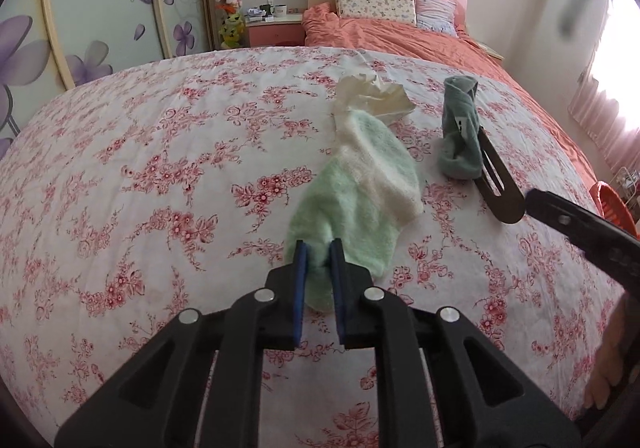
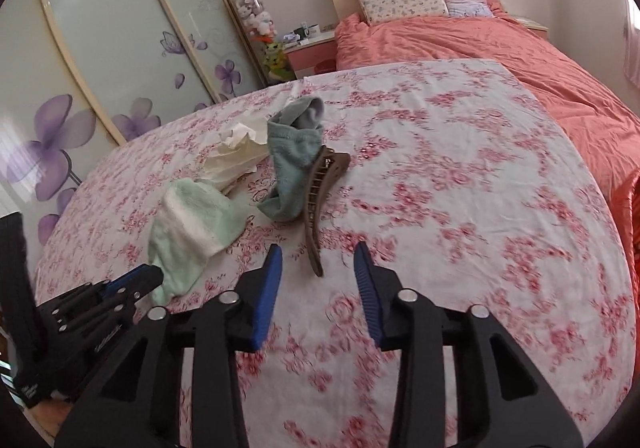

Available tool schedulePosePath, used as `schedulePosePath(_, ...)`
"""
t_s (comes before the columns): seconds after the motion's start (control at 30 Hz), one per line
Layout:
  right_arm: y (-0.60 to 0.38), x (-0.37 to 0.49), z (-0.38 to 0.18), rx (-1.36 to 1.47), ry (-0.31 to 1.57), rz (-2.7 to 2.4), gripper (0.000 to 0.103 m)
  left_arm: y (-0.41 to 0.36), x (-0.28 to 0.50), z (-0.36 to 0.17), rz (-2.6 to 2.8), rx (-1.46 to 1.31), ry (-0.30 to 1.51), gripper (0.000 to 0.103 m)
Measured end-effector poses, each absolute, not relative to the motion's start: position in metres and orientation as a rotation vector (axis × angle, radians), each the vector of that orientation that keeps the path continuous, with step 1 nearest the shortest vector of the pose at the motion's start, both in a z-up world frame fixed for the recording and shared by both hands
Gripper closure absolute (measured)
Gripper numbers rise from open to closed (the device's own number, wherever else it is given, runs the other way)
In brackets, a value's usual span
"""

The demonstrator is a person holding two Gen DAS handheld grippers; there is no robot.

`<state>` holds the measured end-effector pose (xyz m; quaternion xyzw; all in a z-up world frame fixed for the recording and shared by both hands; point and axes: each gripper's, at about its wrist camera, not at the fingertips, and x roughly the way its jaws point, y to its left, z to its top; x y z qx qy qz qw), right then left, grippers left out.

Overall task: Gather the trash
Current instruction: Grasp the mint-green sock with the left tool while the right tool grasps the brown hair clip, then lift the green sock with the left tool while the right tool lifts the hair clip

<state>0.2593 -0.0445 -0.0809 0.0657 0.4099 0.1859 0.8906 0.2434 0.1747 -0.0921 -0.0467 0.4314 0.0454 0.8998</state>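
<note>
The left tool [image 1: 318, 248] is clamped on the near end of a pale green and white sock [image 1: 360, 184] that lies on the bed [image 1: 140, 168], on its flowered sheet. The right tool [image 2: 318, 252] has its jaws partly apart with nothing between them, and it points at the near tip of a brown hair clip [image 2: 320, 200], which lies just short of its pads.

The actual trash looks to be the crumpled white tissue [image 1: 372, 96], touching the far end of that sock. Beside it stands a bunched blue-grey sock [image 1: 460, 128], leaning against the hair clip.

The step in hand seems to be sorting: the sock is gripped so it can be drawn clear of the tissue. Whether the tissue is caught on the sock or only resting against it is hard to tell from here. The next move calls for lifting the sock gently away, then bringing a tool over the tissue with the jaws wide enough to pinch its soft folds.
</note>
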Motion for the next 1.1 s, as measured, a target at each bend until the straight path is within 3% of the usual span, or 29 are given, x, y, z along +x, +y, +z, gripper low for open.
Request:
schedulePosePath(0.13, -0.036, 0.269, -0.087, 0.111, 0.866, 0.374, 0.085, 0.174, 0.244, -0.09, 0.093, -0.101, 0.888, 0.088)
schedulePosePath(0.17, -0.036, 0.27, -0.088, 0.106, 0.867, 0.373, 0.091, 0.174, 0.245, -0.089, 0.093, -0.099, 0.885, 0.083)
schedulePosePath(0.3, -0.041, 0.264, -0.09, 0.098, 0.852, 0.371, 0.094, 0.173, 0.246, -0.085, 0.113, -0.096, 0.859, 0.052)
schedulePosePath(0.47, -0.062, 0.255, -0.087, 0.112, 0.836, 0.31, 0.095, 0.166, 0.257, -0.078, 0.121, -0.086, 0.834, 0.037)
schedulePosePath(0.7, -0.071, 0.27, -0.088, 0.158, 0.864, 0.31, 0.091, 0.153, 0.28, -0.081, 0.118, -0.062, 0.85, 0.036)
schedulePosePath(0.83, -0.066, 0.28, -0.091, 0.166, 0.878, 0.31, 0.081, 0.148, 0.288, -0.084, 0.114, -0.054, 0.854, 0.036)
schedulePosePath(1.03, -0.065, 0.291, -0.093, 0.162, 0.882, 0.28, 0.081, 0.144, 0.298, -0.09, 0.106, -0.063, 0.871, 0.037)
schedulePosePath(1.1, -0.066, 0.294, -0.093, 0.161, 0.884, 0.273, 0.081, 0.142, 0.299, -0.091, 0.098, -0.067, 0.875, 0.042)
